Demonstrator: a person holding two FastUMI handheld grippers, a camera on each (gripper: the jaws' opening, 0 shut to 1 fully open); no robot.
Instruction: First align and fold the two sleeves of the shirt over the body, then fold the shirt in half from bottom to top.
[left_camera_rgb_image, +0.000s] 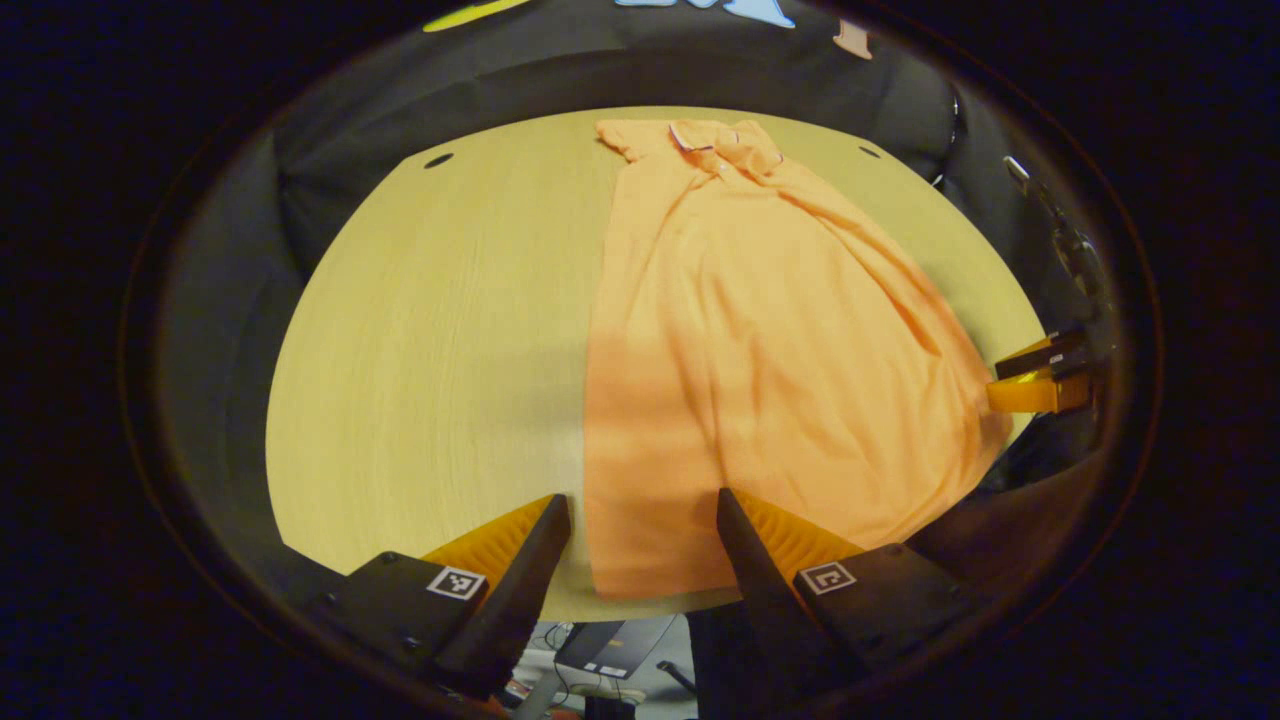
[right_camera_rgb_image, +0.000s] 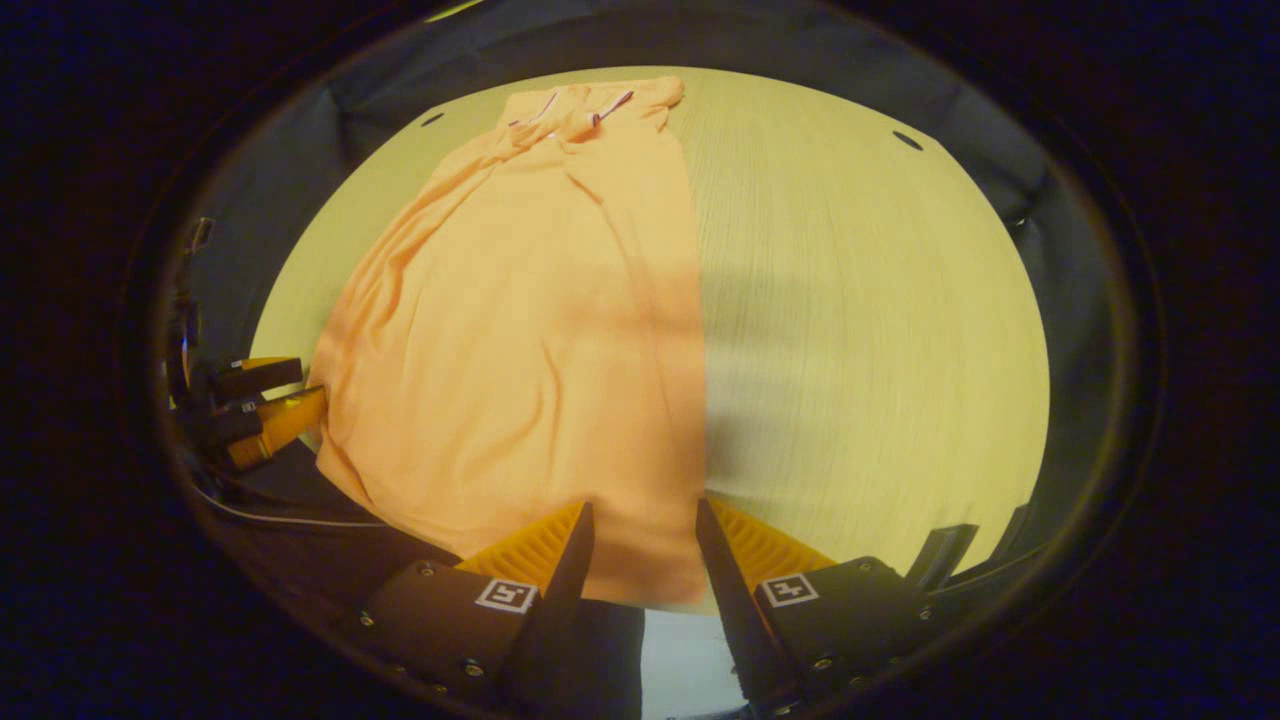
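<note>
An orange shirt (left_camera_rgb_image: 760, 330) lies flat and lengthwise on the light wooden table (left_camera_rgb_image: 430, 340), its collar (left_camera_rgb_image: 715, 140) at the far end and its hem at the near edge. The sleeves look folded in, so the shirt forms a long narrow shape. My left gripper (left_camera_rgb_image: 640, 505) is open, and the hem's left corner lies between its fingers. My right gripper (right_camera_rgb_image: 643, 508) is open too, straddling the hem's right corner of the shirt (right_camera_rgb_image: 520, 320). Each gripper also shows in the other's view, the right gripper (left_camera_rgb_image: 1005, 382) and the left gripper (right_camera_rgb_image: 308, 385), both at the shirt's near side edges.
Bare table (right_camera_rgb_image: 860, 320) spreads out on both sides of the shirt. Two small dark holes (left_camera_rgb_image: 438, 160) (left_camera_rgb_image: 868, 152) sit near the far corners. Black cloth walls surround the table. Below the near edge, cables and gear lie on the floor (left_camera_rgb_image: 600, 660).
</note>
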